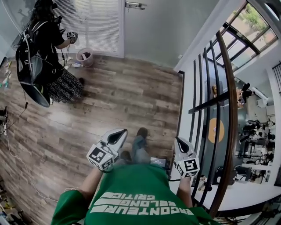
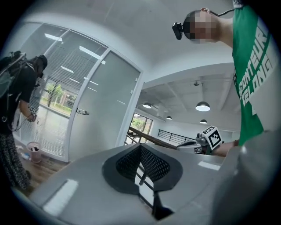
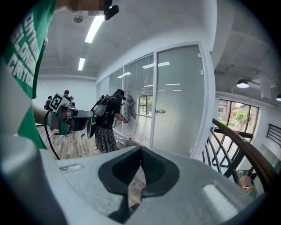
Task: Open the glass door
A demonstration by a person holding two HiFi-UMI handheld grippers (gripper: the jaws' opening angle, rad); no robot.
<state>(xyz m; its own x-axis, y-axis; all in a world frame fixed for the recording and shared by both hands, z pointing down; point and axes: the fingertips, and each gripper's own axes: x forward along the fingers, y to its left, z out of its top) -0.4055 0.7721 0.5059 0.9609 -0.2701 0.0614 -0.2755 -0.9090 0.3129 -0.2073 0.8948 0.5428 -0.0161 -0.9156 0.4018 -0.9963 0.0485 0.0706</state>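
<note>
Frosted glass makes up the door point(image 1: 147, 26), which stands tall and straight at the far end of the wooden floor point(image 1: 109, 101). Its long side runs up and down, and its flat face looks toward the two claws. It sits shut in its white frame, with a small handle point(image 1: 134, 5) sticking out on its left edge. The left claw point(image 1: 115, 136) and the right claw point(image 1: 181, 145) are well apart from it. Both are pinched closed and hold nothing. A railing point(image 1: 228, 110) runs along the right.

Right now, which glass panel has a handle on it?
The plain frosted glass door, with the small metal handle; the other glass panels have slatted blinds.
</note>
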